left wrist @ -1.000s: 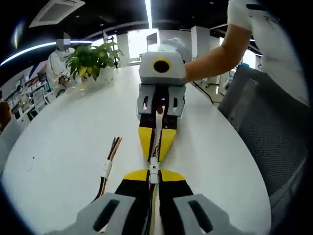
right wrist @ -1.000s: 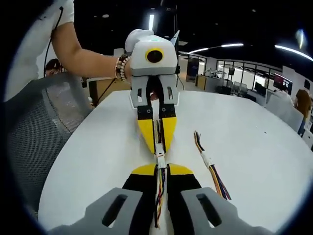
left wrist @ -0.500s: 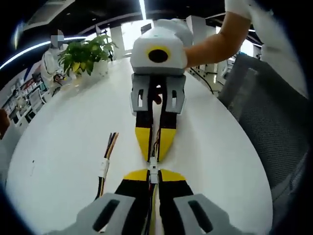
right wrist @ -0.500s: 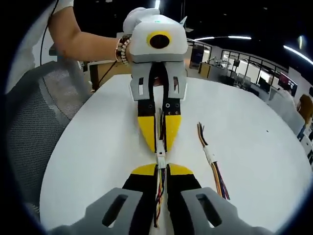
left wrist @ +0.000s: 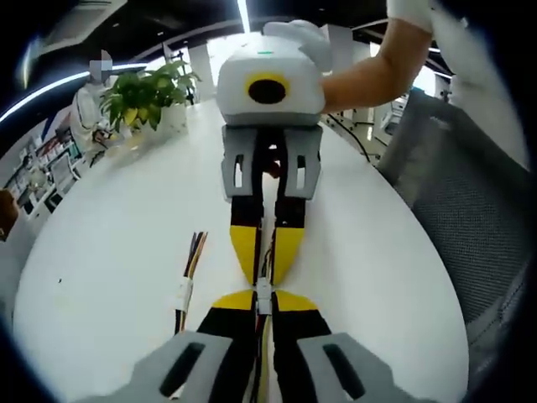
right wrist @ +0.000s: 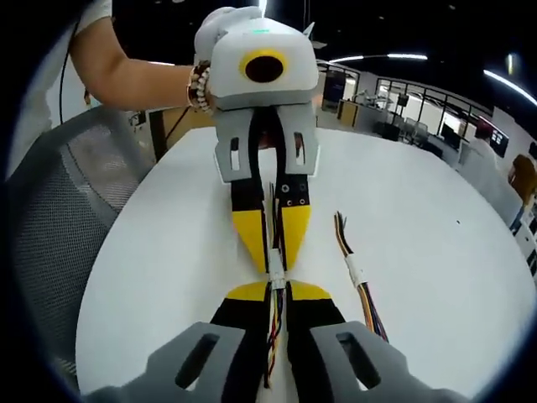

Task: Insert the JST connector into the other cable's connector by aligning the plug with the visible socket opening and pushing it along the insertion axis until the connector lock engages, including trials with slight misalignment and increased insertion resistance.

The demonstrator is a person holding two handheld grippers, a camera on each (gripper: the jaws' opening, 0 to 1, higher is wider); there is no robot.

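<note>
My 2 tongs have drawn closer, tip to tip, over the last second, so I judge the plug is seating.

Left tongs (left wrist: 263, 304) and right tongs (right wrist: 278, 292) each pinch a cable; the white JST connector (left wrist: 263, 289) sits between their tips above the counter (left wrist: 109, 235). A spare cable (right wrist: 359, 285) lies beside.

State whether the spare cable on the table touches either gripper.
Apart. In the right gripper view, bare table separates the spare cable from the left gripper and right gripper.

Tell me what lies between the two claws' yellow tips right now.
In the left gripper view, the white JST connector pair bridges the left claw and right claw; the right gripper view shows the same.
</note>
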